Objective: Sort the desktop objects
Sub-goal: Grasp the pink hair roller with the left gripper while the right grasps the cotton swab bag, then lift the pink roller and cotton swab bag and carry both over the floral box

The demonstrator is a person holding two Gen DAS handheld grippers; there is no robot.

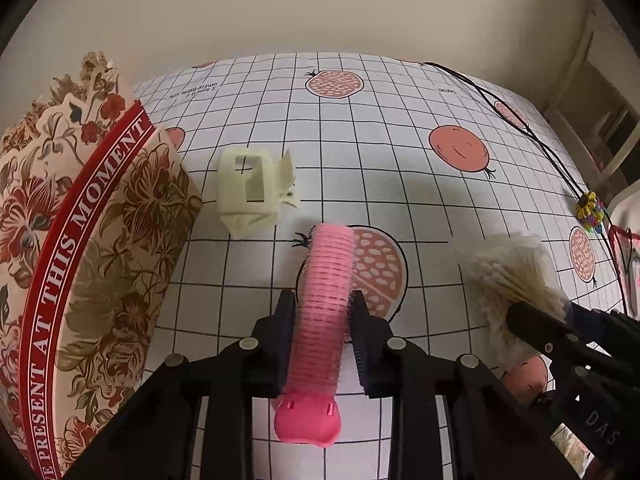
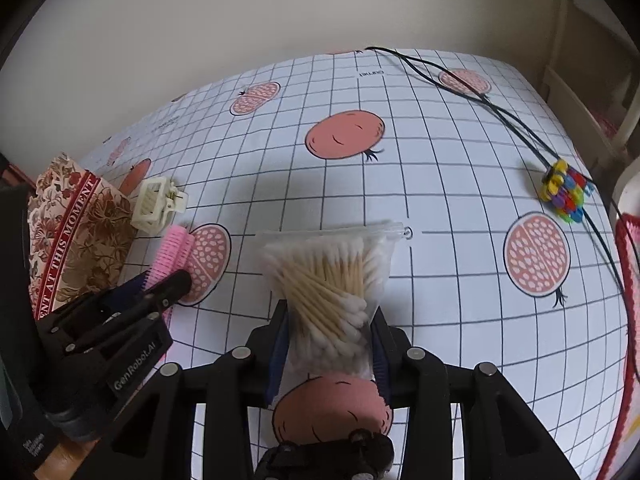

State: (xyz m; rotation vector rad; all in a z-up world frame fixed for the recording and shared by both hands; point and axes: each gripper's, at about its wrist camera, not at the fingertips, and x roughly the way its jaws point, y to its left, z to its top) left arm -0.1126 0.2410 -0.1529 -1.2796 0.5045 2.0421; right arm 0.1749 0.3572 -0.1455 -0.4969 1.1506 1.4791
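My left gripper (image 1: pixel 323 314) is shut on a pink hair roller (image 1: pixel 326 300), held lengthwise between the fingers above the tablecloth; it also shows in the right wrist view (image 2: pixel 170 256). My right gripper (image 2: pixel 330 324) is shut on a clear bag of cotton swabs (image 2: pixel 332 276), seen at the right in the left wrist view (image 1: pixel 508 276). A cream hair claw clip (image 1: pixel 252 190) lies on the cloth ahead of the left gripper, next to the floral box (image 1: pixel 80 248). A colourful flower charm on a black cord (image 2: pixel 564 192) lies at the far right.
The table has a white grid cloth with pomegranate prints (image 2: pixel 400 168). The floral box (image 2: pixel 76 232) reading "AT THIS MOMENT" stands at the left edge. A black cord (image 2: pixel 460 88) runs across the back right. A pink crocheted item (image 2: pixel 628 280) sits at the right edge.
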